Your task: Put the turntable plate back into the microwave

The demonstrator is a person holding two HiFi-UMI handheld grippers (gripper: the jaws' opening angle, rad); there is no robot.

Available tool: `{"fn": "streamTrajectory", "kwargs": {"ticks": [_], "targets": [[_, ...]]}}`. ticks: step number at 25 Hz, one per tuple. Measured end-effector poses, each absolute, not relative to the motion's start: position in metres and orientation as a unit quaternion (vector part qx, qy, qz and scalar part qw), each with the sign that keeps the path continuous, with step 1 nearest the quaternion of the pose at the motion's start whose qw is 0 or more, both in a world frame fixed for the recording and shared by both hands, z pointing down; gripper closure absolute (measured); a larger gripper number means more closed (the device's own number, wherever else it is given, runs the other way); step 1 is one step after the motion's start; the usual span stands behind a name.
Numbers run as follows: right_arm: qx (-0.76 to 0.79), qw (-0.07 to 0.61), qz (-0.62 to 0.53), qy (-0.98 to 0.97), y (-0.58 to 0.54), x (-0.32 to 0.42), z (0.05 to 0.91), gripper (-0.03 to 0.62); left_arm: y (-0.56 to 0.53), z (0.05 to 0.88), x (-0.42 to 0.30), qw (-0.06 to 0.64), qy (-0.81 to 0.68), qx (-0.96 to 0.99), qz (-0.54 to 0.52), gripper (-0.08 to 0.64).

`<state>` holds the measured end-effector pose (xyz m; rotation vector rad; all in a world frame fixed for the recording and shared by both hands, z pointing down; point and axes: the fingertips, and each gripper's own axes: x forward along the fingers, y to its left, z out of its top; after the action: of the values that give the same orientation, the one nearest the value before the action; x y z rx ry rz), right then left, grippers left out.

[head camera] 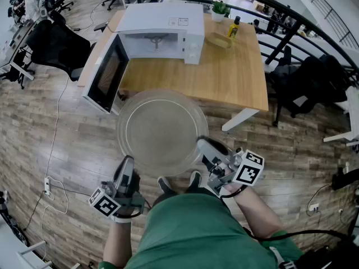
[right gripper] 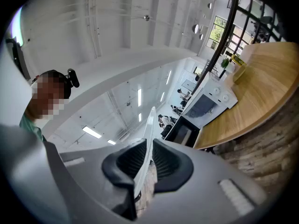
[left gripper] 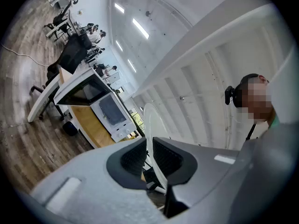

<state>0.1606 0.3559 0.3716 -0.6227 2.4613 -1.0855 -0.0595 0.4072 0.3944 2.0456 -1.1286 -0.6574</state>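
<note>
Head view, left to right: left tool (head camera: pixel 127 164) at the plate's near-left rim; turntable plate (head camera: pixel 161 130) held roughly level between both tools, over the floor (head camera: pixel 50 150) and just near of the bench (head camera: pixel 224 80); right tool (head camera: pixel 205 148) at the near-right rim.
Microwave (head camera: pixel 168 27): at the far side of the bench, door (head camera: pixel 105 74) swung open to the left, cavity (head camera: pixel 154 41) without a plate.
Item: clear glass disc, wide and thin, with a shallow raised rim.
Handling (judged): stiff; weighty for its thinness; smooth and slippery; will chip or break if dropped or knocked on the cavity mouth.
Hold points (judged): opposite edges of the rim, one tool each, as now; keep it level on the way in.
Left tool state: jaws nearly together, ribbed pads (left gripper: pixel 133 158) pinching the rim, seen edge-on; nothing else held.
Right tool state: jaws a narrow gap apart, closed on the rim the same way, pads (right gripper: pixel 135 160) pressing both faces.
Progress (judged): plate is in carry, not yet in the cavity, well apart from the microwave.
</note>
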Motion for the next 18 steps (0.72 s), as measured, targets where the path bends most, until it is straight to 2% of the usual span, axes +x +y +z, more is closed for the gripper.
{"fn": "streamTrajectory", "kwargs": {"ticks": [18], "targets": [[-0.243, 0.194, -0.419, 0.853, 0.366, 0.131, 0.375, 0.548, 0.407, 0.395, -0.091, 0.372, -0.417, 0.794, -0.239, 0.506]]}}
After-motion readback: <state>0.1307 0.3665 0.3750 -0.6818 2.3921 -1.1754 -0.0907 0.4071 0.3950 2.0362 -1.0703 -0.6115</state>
